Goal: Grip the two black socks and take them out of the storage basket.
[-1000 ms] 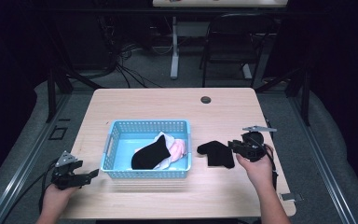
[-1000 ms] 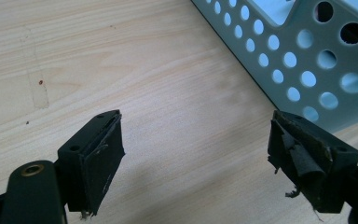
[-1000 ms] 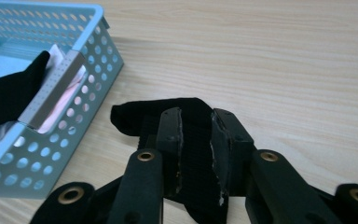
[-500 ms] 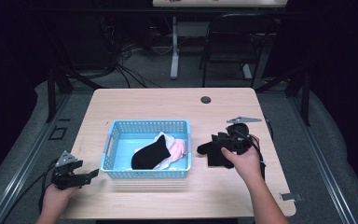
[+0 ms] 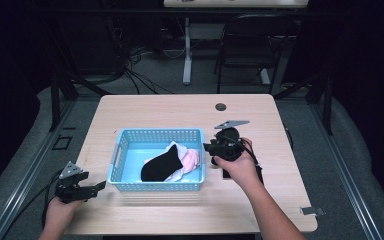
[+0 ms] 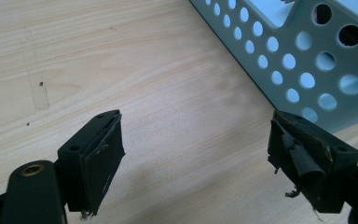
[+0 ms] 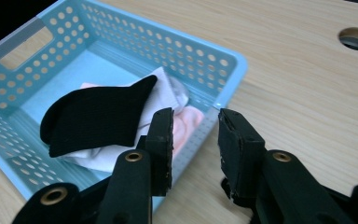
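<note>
Unmarked blue basket [image 5: 156, 186] — black sock [image 5: 161, 163] inside, right claw [image 7: 195, 140] agape

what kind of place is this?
Likely a lab or office workroom rigged for recording: a wooden desk with a cable hole, loose cables on grey carpet, and a chair by another desk behind.

The tabletop [image 5: 280, 195] is pale matt wood with fine grain. The basket [image 5: 158, 134] is smooth perforated plastic. The socks [image 5: 162, 163] are soft cloth.
</note>
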Demonstrator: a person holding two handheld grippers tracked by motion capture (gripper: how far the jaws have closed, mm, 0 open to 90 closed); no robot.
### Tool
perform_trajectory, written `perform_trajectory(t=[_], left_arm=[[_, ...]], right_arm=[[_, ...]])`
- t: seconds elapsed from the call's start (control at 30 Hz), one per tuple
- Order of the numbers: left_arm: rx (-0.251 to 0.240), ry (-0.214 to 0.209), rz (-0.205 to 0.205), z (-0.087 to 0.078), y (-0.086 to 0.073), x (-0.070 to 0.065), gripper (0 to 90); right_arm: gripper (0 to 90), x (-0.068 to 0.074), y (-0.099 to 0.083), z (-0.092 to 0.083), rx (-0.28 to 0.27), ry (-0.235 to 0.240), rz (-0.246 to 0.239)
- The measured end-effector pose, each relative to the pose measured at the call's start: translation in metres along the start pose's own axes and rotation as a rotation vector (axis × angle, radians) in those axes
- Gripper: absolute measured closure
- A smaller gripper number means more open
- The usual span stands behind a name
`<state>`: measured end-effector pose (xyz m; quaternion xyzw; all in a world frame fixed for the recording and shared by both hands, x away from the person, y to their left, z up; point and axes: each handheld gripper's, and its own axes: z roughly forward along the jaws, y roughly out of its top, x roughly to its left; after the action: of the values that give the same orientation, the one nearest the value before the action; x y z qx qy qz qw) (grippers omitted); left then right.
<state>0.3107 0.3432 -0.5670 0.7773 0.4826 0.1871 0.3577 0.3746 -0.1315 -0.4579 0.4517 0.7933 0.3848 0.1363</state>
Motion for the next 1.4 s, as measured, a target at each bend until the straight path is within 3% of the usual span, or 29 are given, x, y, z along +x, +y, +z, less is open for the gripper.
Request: perform_trajectory(t=[0.57, 0.87, 1.07, 1.27, 1.4], left_arm=[[-0.007, -0.004, -0.003, -0.001, 0.000, 0.001, 18.2], [-0.007, -0.005, -0.003, -0.001, 0.000, 0.001, 18.2], [-0.008, -0.005, -0.003, -0.001, 0.001, 0.001, 18.2], [-0.013, -0.006, -0.004, -0.001, 0.000, 0.001, 18.2], [-0.016, -0.007, -0.006, -0.002, 0.001, 0.001, 18.2]], right_arm=[[65.9, 0.040, 0.017, 0.053, 0.078, 0.082, -0.074], [64.1, 0.043, 0.019, 0.083, 0.157, 0.109, -0.048], [61.5, 0.046, 0.023, 0.103, 0.170, 0.117, -0.006], [58.9, 0.042, 0.024, 0.123, 0.199, 0.071, 0.055], [59.6, 0.043, 0.029, 0.131, 0.220, 0.052, 0.055]])
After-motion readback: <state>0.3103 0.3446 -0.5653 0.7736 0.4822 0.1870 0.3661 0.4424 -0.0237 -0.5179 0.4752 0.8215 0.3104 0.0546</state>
